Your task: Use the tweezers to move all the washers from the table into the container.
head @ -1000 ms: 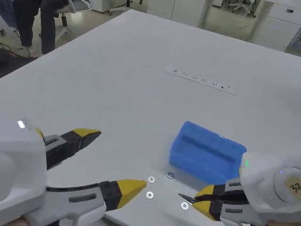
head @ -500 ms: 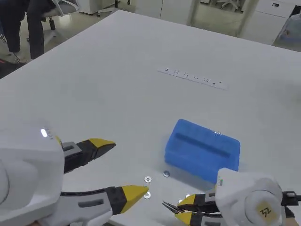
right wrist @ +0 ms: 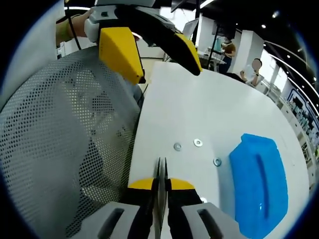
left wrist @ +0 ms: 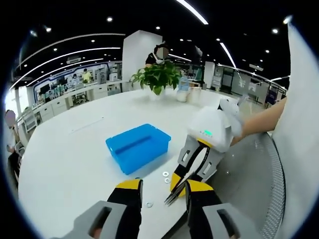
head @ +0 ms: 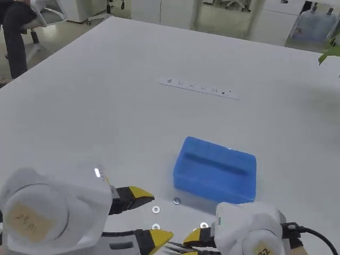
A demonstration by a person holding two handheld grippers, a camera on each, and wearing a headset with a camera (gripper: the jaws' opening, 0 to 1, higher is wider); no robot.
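The washers [head: 155,210] lie loose on the table [head: 133,95] just beside the container [head: 215,170] — I judge this the approach to a pick, right gripper [right wrist: 159,185] clamped on the tweezers [right wrist: 160,168], left gripper [left wrist: 164,185] spread wide and empty. Next the tips must drop onto one washer's rim; the right gripper view gives me their line to three washers, the head view a fourth.
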